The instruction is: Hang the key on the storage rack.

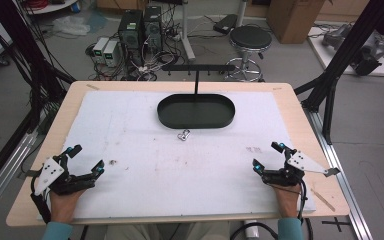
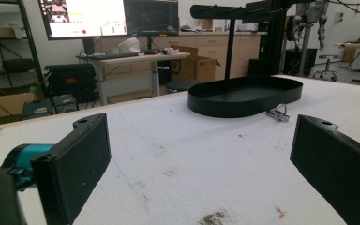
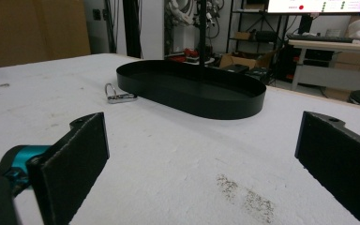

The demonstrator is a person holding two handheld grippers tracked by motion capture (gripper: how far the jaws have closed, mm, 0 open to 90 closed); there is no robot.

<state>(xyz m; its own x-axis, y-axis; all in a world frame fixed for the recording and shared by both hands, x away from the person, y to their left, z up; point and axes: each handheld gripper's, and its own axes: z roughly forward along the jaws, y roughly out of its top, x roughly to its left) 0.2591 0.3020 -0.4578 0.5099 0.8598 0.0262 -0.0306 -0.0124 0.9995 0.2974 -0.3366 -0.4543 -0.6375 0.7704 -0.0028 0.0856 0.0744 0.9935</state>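
A: My left gripper (image 1: 83, 160) and right gripper (image 1: 267, 156) sit at the near corners of the white mat (image 1: 130, 150), jaws spread wide, nothing between them.

B: Where's the keyring?

A: The keyring (image 1: 183, 134) lies flat mid-mat, just in front of the black oval tray (image 1: 196, 111), not touching it. Nothing blocks either path.

B: Obstacles? Labels?

A: The post (image 1: 196, 82) with its crossbar rises from the tray. A few stains on the mat. No readable writing. Open mat all round, with table edge (image 1: 300, 107) beyond.
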